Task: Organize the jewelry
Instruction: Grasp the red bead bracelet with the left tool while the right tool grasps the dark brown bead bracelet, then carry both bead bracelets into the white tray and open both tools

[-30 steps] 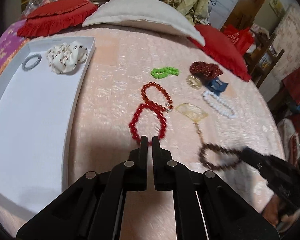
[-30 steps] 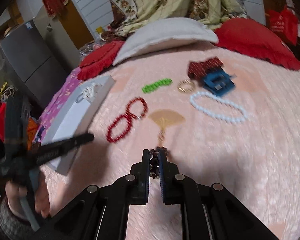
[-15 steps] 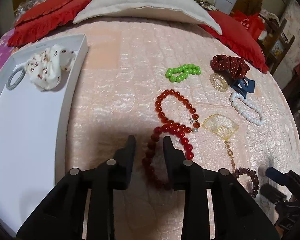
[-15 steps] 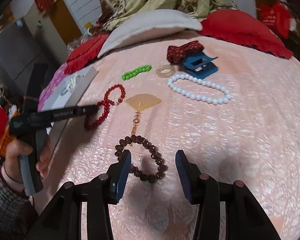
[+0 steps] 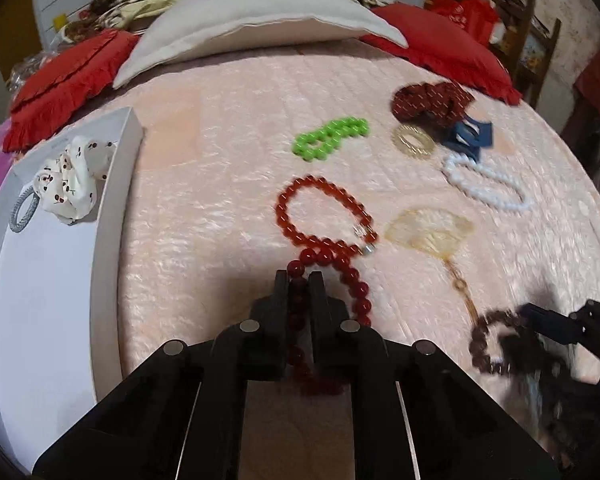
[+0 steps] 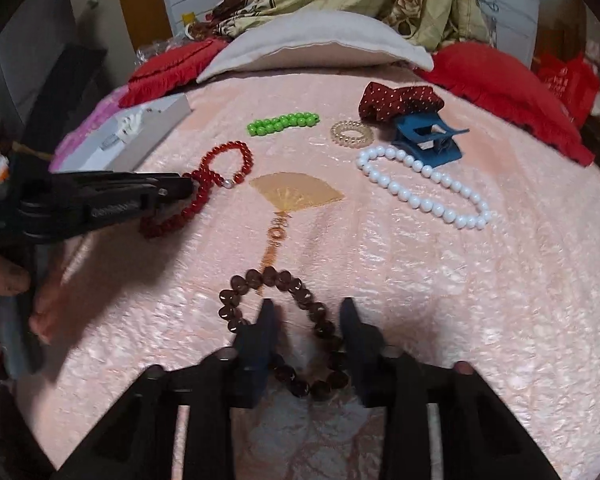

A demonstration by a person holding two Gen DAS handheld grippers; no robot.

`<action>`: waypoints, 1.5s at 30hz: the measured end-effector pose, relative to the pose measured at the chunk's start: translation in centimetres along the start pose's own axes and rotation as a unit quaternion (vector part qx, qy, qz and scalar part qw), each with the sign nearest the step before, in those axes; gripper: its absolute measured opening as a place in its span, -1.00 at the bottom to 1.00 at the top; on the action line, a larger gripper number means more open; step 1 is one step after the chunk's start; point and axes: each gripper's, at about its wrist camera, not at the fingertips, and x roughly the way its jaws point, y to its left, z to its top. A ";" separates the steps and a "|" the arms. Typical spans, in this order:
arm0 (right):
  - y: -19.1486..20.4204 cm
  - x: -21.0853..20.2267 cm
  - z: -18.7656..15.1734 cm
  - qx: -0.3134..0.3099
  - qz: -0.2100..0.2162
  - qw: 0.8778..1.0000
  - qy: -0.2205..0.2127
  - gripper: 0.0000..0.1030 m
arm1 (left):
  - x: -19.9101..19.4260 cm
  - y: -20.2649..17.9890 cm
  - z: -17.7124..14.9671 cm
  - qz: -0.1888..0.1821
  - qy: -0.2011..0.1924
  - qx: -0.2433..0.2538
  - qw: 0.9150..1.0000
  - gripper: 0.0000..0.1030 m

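On the pink quilted bedspread (image 6: 440,280), the left gripper (image 5: 299,280) has its black jaws pinched on the twisted strand of round red beads (image 5: 324,216), which lies looped in a figure eight just right of the shallow white cardboard tray (image 5: 52,280) (a cherry-print scrunchie (image 5: 74,178) and a grey coil hair tie (image 5: 23,210) already sit in its far corner). The right gripper (image 6: 307,312) hangs with jaws spread, straddling one side of the dark brown bead bracelet (image 6: 284,332) tied to a translucent amber fan pendant (image 6: 298,194).
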 end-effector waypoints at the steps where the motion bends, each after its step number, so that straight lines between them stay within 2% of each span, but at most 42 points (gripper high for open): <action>1: 0.1 -0.1 0.0 -0.003 0.001 1.000 0.001 -0.81 | -0.2 -0.3 -0.3 -0.001 0.001 0.006 1.000 -0.85; 3: 0.1 -0.2 -0.1 -0.003 0.004 1.000 0.001 -0.81 | -0.8 -0.6 -1.1 -0.009 0.007 0.003 1.000 -0.85; 6: -0.2 -0.7 -0.2 0.011 0.018 1.000 -0.003 -0.81 | -2.6 -0.2 -2.1 -0.026 0.003 -0.027 0.999 -0.85; 14: 0.0 -4.2 0.9 0.020 0.035 0.999 -0.035 -0.81 | -9.6 1.5 -3.2 -0.058 -0.056 -0.076 0.994 -0.85; 20: 0.9 -6.3 2.0 0.023 0.051 0.997 -0.051 -0.81 | -13.5 4.7 -3.1 -0.053 -0.093 -0.110 0.988 -0.85; 29: 3.1 -8.5 4.9 0.009 0.075 0.995 -0.061 -0.81 | -14.5 10.4 -3.5 -0.032 -0.112 -0.152 0.982 -0.85; 37: 9.5 -8.3 9.4 -0.051 0.091 0.993 -0.050 -0.81 | -11.6 16.9 -3.1 -0.025 -0.106 -0.202 0.973 -0.85; 42: 16.0 -6.5 12.4 -0.110 0.104 0.988 -0.037 -0.81 | -9.5 21.4 -3.1 -0.017 -0.097 -0.232 0.968 -0.85; 45: 20.5 -4.8 13.9 -0.147 0.109 0.983 -0.030 -0.81 | -9.0 23.9 -3.6 -0.018 -0.095 -0.257 0.961 -0.85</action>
